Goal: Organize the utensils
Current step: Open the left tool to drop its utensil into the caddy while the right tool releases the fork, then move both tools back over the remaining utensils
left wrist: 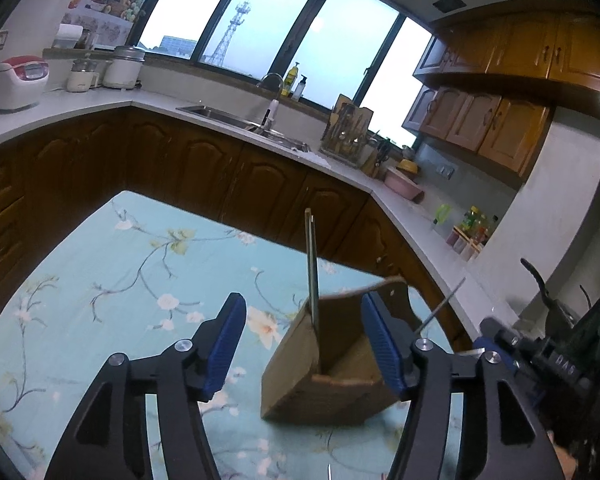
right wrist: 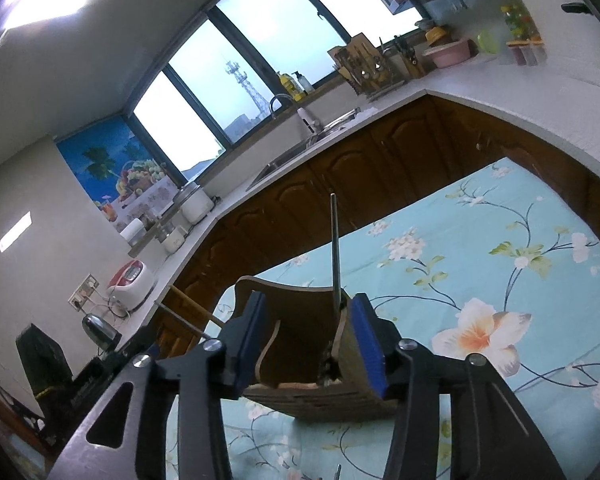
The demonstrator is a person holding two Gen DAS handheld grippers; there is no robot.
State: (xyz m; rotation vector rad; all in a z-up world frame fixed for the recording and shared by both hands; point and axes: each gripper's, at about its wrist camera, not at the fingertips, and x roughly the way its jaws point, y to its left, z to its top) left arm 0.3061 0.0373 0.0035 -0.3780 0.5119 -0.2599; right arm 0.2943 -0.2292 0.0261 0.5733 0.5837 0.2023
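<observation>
Wooden utensil holder (left wrist: 324, 380) sits on the tabletop (left wrist: 120, 280), which is covered in a pale blue floral cloth. One slim metal utensil (left wrist: 312, 268) stands near upright in the holder; a second thin one (left wrist: 444, 304) leans out toward the right side in the left wrist view. Left hand-held gripper (left wrist: 304, 344) released, jaws apart, nothing pinched. Right hand-held gripper (right wrist: 308, 344) also released, its blue pads (right wrist: 366, 344) flanking the holder's near wall, whether touching I cannot tell.
</observation>
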